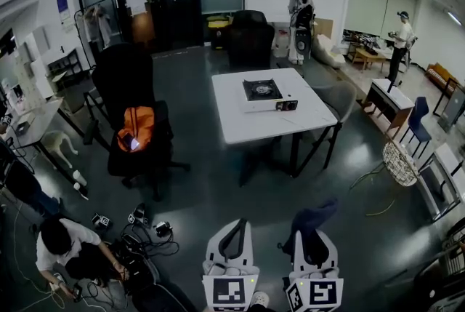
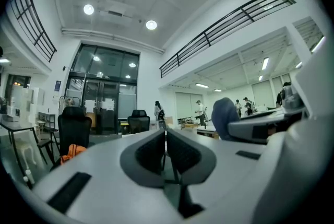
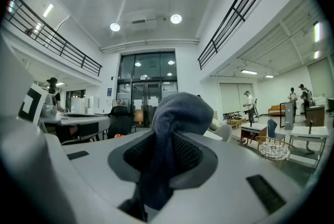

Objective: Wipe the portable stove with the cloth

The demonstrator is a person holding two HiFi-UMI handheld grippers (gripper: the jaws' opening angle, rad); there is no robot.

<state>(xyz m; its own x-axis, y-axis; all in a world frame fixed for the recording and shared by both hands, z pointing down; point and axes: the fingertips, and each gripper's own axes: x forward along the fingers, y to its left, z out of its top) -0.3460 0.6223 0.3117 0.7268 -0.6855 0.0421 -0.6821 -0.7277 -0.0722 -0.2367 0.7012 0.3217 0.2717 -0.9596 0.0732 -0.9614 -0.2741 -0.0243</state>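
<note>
On the right gripper (image 3: 166, 137), fingers (image 3: 194, 151) clamped on the dark blue cloth (image 3: 180, 110), a rounded wad bulging up past the tips, a tail hanging down between the pads. On the left gripper (image 2: 166, 137), fingers closed together, pad against pad.

In the head view, both held low at the near edge, side by side and pointing toward the far side of the room.

Well apart from both, across grey floor (image 1: 218, 194): a white bench (image 1: 240, 125) carrying the portable stove (image 1: 263, 94), set toward the bench's far right part, black burner top facing up, white body below.

Left of the bench, a black office chair (image 1: 123, 85) with an orange item (image 1: 136, 129) on the seat.

At the near left, a person (image 1: 65, 245) crouched on the floor among cables (image 1: 142, 241).
</note>
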